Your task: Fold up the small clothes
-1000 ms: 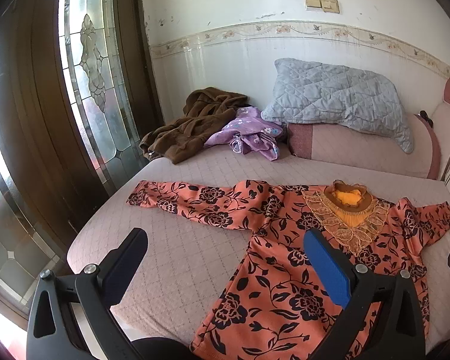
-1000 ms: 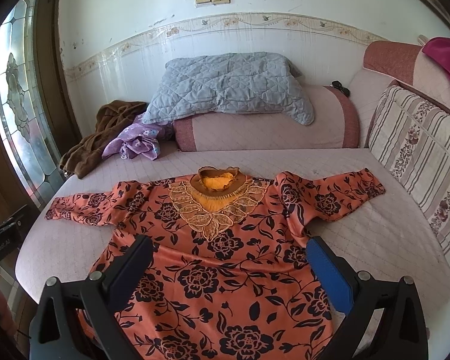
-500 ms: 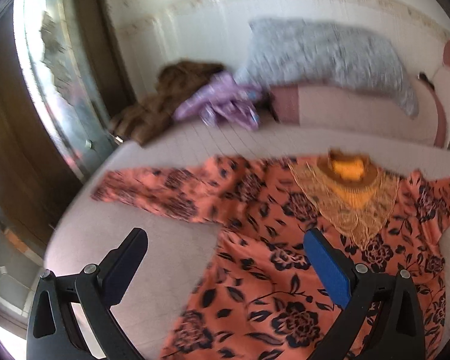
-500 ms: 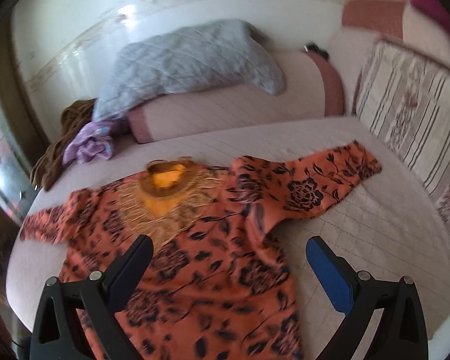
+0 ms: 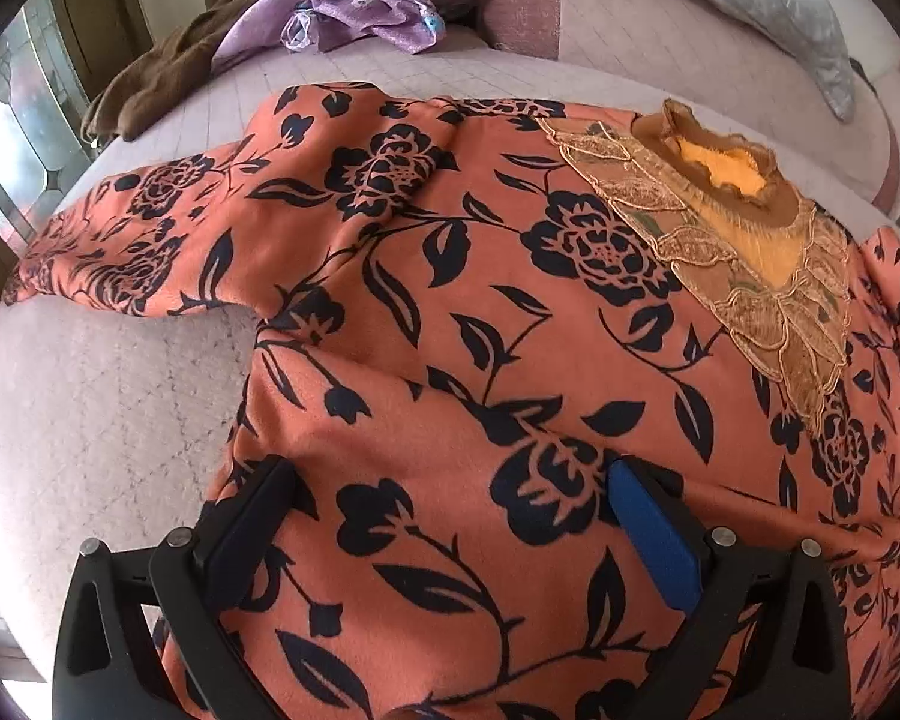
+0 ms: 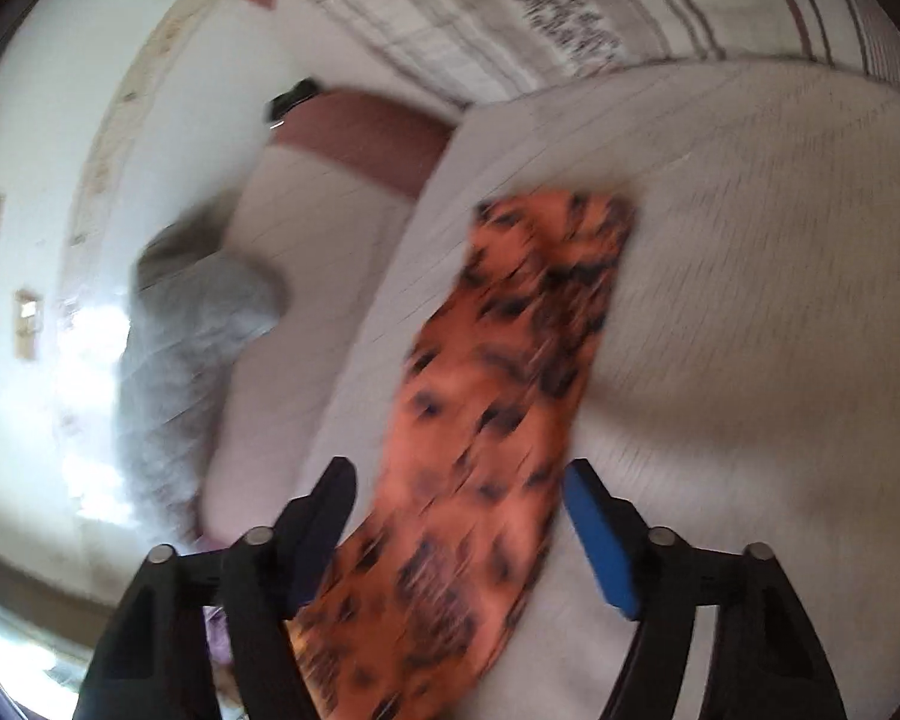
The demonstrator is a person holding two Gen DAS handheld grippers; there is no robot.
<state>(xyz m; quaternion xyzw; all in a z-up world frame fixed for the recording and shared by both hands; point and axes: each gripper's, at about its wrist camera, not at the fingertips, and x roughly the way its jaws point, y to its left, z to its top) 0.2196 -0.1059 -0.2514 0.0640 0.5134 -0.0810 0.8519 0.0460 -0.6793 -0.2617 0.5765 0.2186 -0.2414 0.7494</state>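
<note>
Both claws apart: left claw [image 5: 444, 498] low over flat floral blouse [image 5: 480, 324], right claw [image 6: 459, 501] straddling its blurred sleeve [image 6: 510, 372] on quilted bed [image 6: 750, 300].

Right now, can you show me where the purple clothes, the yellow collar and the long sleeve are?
purple clothes [image 5: 360, 6], left wrist view, middle of the crumpled bundle.
yellow collar [image 5: 729, 165], left wrist view, yellow inside of the neck opening.
long sleeve [image 6: 510, 360], right wrist view, blurred, mid-length.

Bare quilted bed [image 5: 90, 396] left of orange dress [image 5: 450, 312]: open passage. Brown garment [image 5: 162, 60], purple cloth [image 5: 360, 6] crowd far corner; striped cushion [image 6: 570, 6] blocks beyond sleeve [image 6: 510, 360].
</note>
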